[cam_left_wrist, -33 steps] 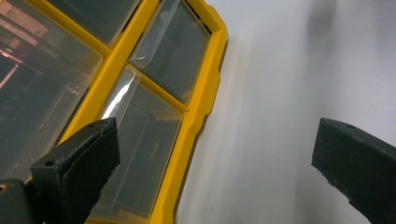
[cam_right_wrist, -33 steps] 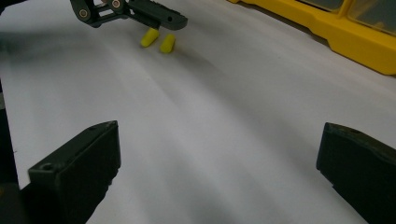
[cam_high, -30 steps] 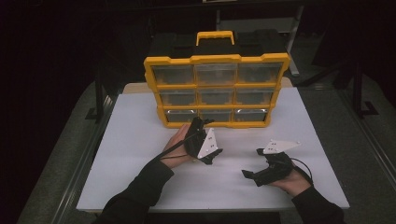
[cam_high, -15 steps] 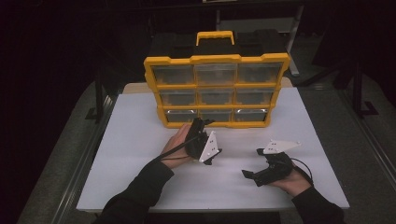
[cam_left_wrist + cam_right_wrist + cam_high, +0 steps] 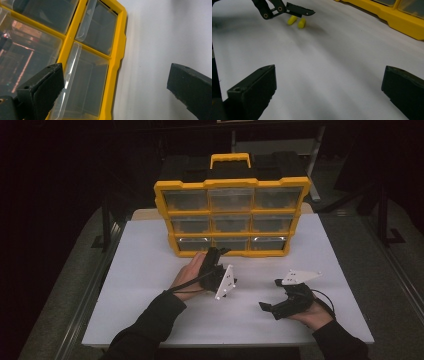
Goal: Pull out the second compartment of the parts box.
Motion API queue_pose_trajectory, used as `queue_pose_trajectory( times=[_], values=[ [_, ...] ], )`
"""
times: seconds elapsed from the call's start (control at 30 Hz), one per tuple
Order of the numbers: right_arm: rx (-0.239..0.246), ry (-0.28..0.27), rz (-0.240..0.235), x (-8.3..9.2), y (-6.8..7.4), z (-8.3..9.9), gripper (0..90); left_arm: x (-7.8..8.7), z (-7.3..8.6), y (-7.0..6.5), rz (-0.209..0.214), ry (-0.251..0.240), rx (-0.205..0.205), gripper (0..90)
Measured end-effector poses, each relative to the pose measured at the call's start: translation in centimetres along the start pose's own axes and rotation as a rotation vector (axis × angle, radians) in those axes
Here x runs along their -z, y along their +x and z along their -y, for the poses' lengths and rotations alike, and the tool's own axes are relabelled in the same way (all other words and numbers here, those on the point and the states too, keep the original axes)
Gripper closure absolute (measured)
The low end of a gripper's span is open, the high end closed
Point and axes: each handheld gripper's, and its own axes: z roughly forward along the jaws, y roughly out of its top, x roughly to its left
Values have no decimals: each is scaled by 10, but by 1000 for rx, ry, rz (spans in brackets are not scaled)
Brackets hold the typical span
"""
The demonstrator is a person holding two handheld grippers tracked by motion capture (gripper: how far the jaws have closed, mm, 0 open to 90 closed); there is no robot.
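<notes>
Slightly nearer the yellow drawer organizer (image 5: pixel 231 217) now, the left gripper (image 5: pixel 216 254) gapes empty; right gripper (image 5: pixel 266 307) rests unmoved, released.

We count one yellow box (image 5: pixel 232 185) with one handle (image 5: pixel 230 159) on top. It has nine clear drawers (image 5: pixel 231 199), three rows with three in each row. We see two small yellow pieces (image 5: pixel 297 21) lying side by side on the one white table (image 5: pixel 150 270); they are blurry, so we cannot tell what they are. We count two grippers, the left gripper (image 5: pixel 218 256) and the right gripper (image 5: pixel 269 306), and each has two black jaws.
</notes>
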Motion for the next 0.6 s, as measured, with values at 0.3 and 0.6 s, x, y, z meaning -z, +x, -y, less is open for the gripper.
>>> queue_pose_trajectory(
  times=[0.3, 0.6],
  values=[
    [0, 0, 0, 0, 0, 0, 0, 0, -1, -4, -29, 11, -67, 8],
    [2, 0, 0, 0, 0, 0, 0, 0, -1, -8, -61, 32, -146, 8]
  ],
)
